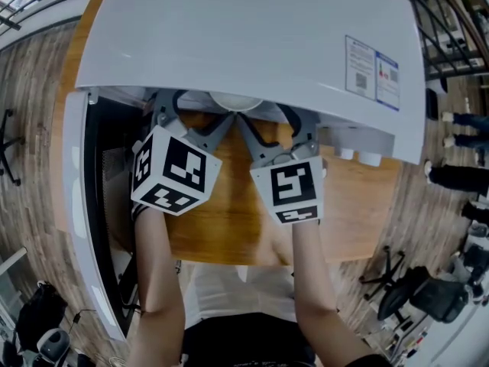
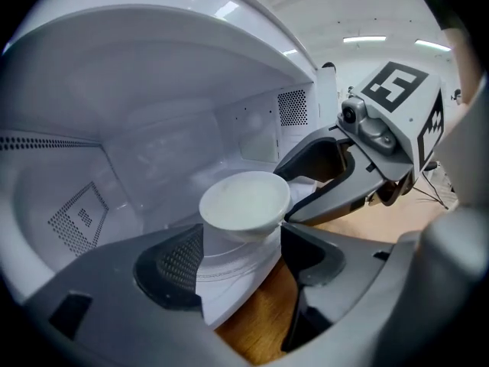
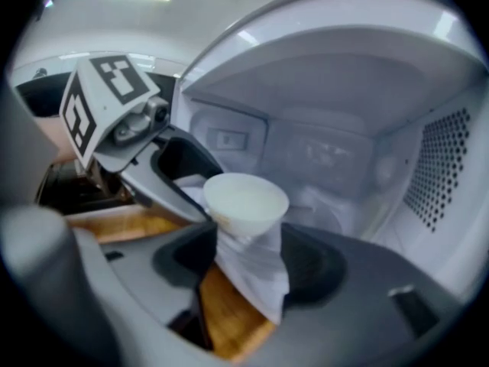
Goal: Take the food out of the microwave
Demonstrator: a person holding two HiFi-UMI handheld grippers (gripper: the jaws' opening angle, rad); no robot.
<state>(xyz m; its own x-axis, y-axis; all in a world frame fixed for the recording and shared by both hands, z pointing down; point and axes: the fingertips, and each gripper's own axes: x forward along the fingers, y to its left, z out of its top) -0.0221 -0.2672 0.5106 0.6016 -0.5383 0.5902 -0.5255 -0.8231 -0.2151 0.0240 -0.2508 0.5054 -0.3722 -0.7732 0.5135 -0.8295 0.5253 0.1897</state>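
Note:
A white bowl (image 1: 235, 101) stands at the mouth of the open white microwave (image 1: 252, 37), over the front edge of its floor. Both grippers reach in from the wooden table side. My left gripper (image 1: 192, 117) is open, its tips on either side of the bowl's (image 2: 244, 201) lower part. My right gripper (image 1: 275, 125) is open too, with the bowl (image 3: 244, 201) just past its tips (image 3: 244, 262). In the left gripper view, one jaw of the right gripper lies against the bowl's right side. What is in the bowl is pale and blurred.
The microwave door (image 1: 76, 205) hangs open at the left of the head view. Two knobs (image 1: 359, 157) show under the casing at right. The wooden table (image 1: 229, 220) runs below the grippers. Office chairs (image 1: 412, 289) stand on the floor at right.

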